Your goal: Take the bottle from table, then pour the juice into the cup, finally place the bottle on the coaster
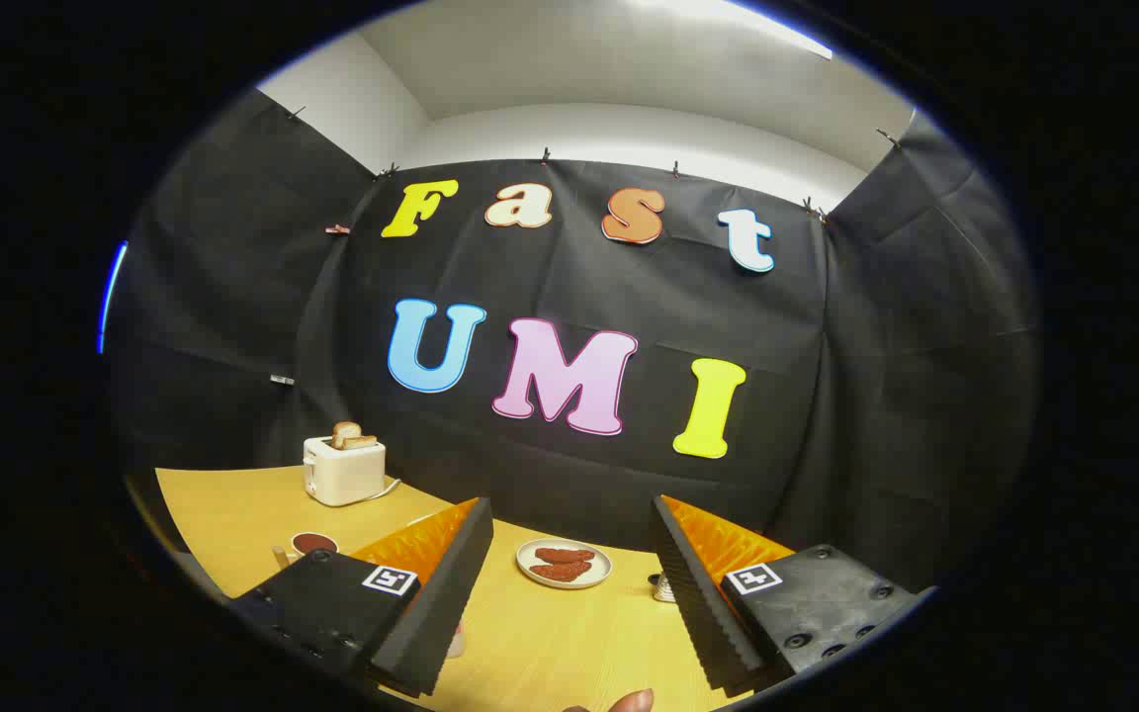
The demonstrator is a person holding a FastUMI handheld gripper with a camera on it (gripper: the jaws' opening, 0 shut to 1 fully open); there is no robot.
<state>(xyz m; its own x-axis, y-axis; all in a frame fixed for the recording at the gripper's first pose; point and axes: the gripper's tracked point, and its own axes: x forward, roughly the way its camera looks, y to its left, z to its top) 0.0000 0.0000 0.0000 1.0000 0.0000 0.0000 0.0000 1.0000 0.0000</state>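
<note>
My gripper (569,509) is open, held above the yellow table (550,643) with nothing between its fingers. A cup (313,544) with dark contents stands on the table to the left of the left finger (436,593). A small grey object (663,589) peeks out from behind the right finger (703,593); I cannot tell what it is. A small pale thing (456,641) shows against the inner side of the left finger, mostly hidden.
A white toaster (343,471) with bread slices stands at the far left by the black cloth wall. A white plate (564,564) with brown food lies beyond the fingers. A fingertip (631,702) shows below, between the fingers.
</note>
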